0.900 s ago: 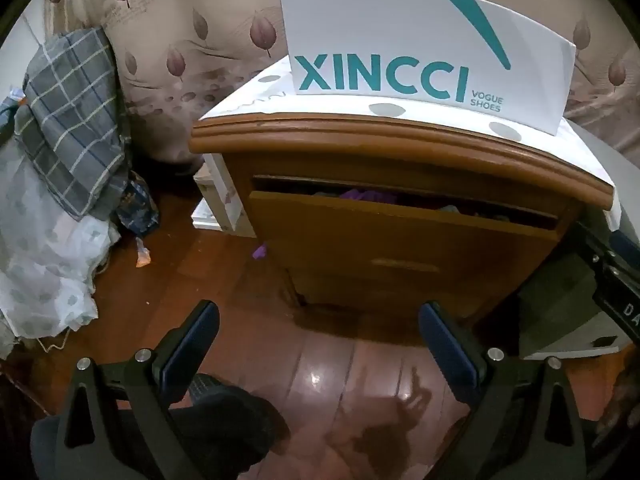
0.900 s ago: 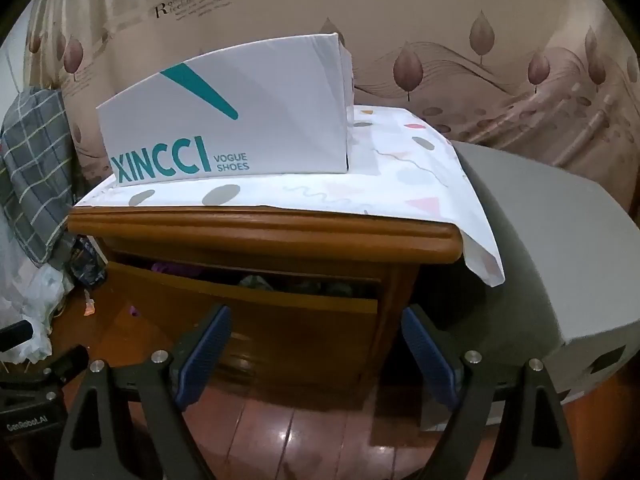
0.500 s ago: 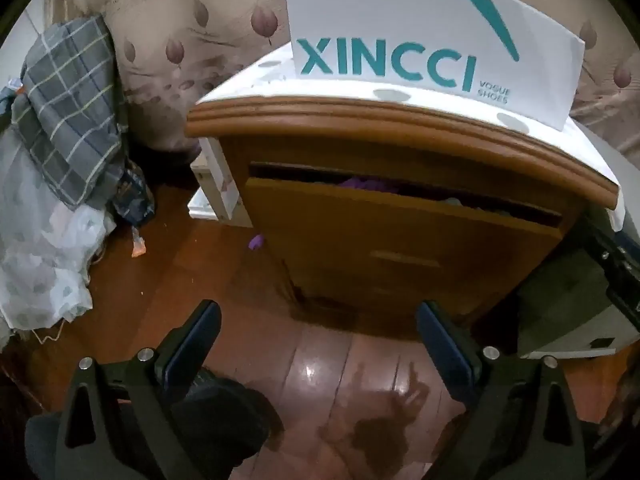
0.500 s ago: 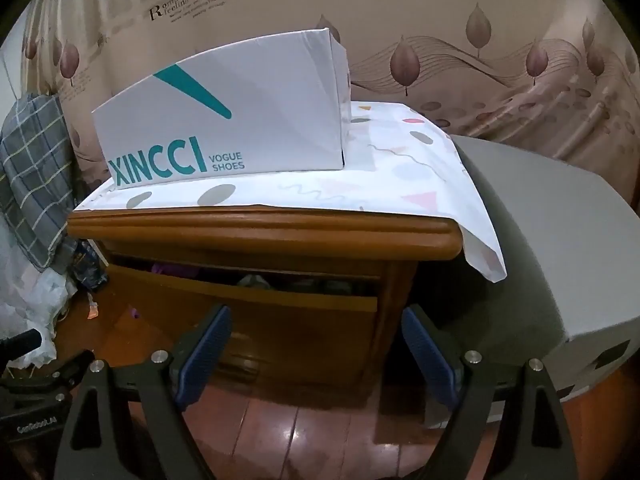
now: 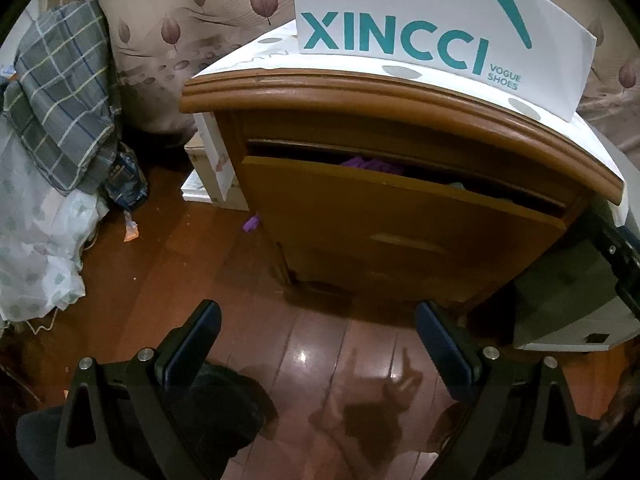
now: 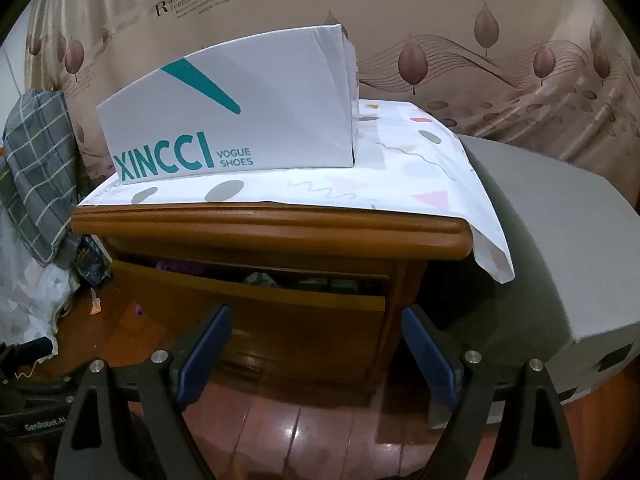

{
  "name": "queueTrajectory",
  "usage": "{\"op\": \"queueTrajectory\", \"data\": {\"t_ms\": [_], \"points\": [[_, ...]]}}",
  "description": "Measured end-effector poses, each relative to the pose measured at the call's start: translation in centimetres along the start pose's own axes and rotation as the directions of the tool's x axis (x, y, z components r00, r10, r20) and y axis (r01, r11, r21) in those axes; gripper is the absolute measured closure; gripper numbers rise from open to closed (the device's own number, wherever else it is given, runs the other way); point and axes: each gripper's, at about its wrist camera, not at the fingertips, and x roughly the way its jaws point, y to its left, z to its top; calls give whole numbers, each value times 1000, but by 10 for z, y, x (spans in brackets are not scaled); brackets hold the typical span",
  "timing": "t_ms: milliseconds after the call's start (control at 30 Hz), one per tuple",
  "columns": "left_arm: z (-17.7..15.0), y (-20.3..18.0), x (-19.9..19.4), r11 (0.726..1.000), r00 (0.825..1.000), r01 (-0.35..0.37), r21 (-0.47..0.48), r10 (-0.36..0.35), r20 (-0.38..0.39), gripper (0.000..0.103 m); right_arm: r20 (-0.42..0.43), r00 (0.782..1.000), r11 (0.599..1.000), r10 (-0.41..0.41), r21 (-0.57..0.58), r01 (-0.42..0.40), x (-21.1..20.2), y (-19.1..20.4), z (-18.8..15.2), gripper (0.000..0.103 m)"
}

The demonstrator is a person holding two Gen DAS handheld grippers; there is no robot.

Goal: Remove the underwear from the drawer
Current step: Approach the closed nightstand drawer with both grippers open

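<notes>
A wooden nightstand has its top drawer (image 5: 400, 216) (image 6: 248, 300) pulled out a little. Through the narrow gap I see purple fabric (image 5: 372, 165) (image 6: 176, 267) and some pale and dark garments (image 6: 260, 279); most of the contents are hidden. My left gripper (image 5: 318, 340) hangs open above the floor in front of the drawer, nothing between its fingers. My right gripper (image 6: 316, 344) is also open and empty, held low in front of the drawer's right half.
A white XINCCI shoe box (image 5: 440, 28) (image 6: 232, 124) stands on a patterned cloth (image 6: 400, 176) over the nightstand top. A grey box (image 6: 560, 248) sits to the right. Plaid fabric and a pale bag (image 5: 48, 160) lie left, on a glossy wood floor (image 5: 320, 360).
Both grippers have edged closer to the nightstand, which looks larger in both views. Their jaws stay wide apart.
</notes>
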Motion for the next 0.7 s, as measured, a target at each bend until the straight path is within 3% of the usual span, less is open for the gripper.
{"op": "queueTrajectory", "data": {"t_ms": [433, 700], "points": [[8, 4, 5, 999, 999, -28, -27, 28, -21, 6, -4, 1000, 1000, -8, -1, 8, 1, -1, -1, 14], [12, 8, 8, 999, 1000, -4, -54, 2, -30, 6, -15, 1000, 1000, -10, 0, 10, 3, -1, -1, 14]]}}
